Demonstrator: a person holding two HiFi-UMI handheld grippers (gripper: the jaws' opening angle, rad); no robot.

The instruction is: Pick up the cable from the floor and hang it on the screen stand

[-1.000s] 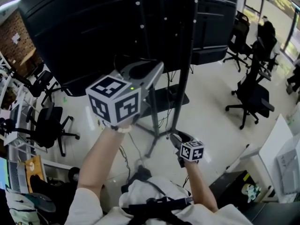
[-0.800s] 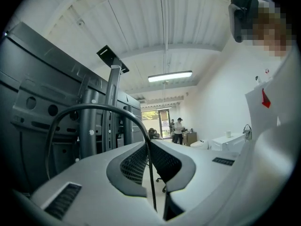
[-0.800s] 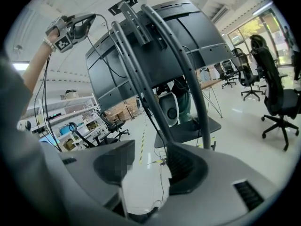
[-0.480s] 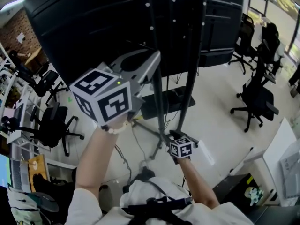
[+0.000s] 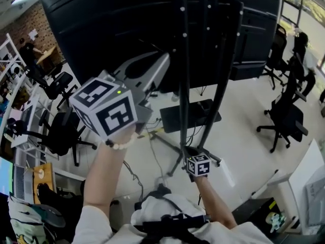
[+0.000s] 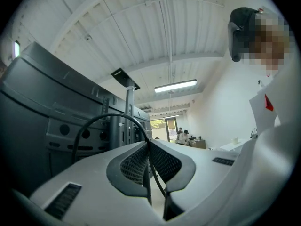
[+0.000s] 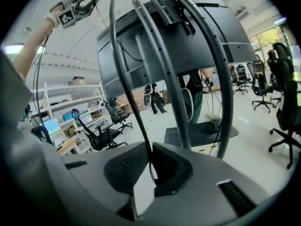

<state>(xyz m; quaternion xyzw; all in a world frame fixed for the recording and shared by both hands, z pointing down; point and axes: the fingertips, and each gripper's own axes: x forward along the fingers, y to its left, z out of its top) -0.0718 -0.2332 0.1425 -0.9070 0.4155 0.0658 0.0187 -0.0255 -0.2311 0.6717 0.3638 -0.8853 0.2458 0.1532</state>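
Observation:
A thin black cable (image 7: pixel 123 74) runs taut from my right gripper (image 7: pixel 149 161) up to my left gripper (image 7: pixel 87 2), which is raised high at the top left of the right gripper view. The right jaws have just been closing and now pinch the cable between their pads. In the left gripper view the cable (image 6: pixel 101 121) arches out of the left gripper (image 6: pixel 149 147), which is shut on it. In the head view the left gripper (image 5: pixel 163 62) is up beside the black screen (image 5: pixel 101 24). The right gripper (image 5: pixel 189 151) is low by the screen stand's posts (image 5: pixel 184 75).
The stand's dark base plate (image 5: pixel 190 115) lies on the pale floor, with loose wires around it. Black office chairs stand at the left (image 5: pixel 63 133) and right (image 5: pixel 287 121). Shelves and desks line the left side (image 7: pixel 70 121). A white table (image 5: pixel 304 177) is at the lower right.
The left gripper has risen and moved toward the screen with the cable. The right gripper has moved in toward the stand's posts, and its jaws have shut on the cable.

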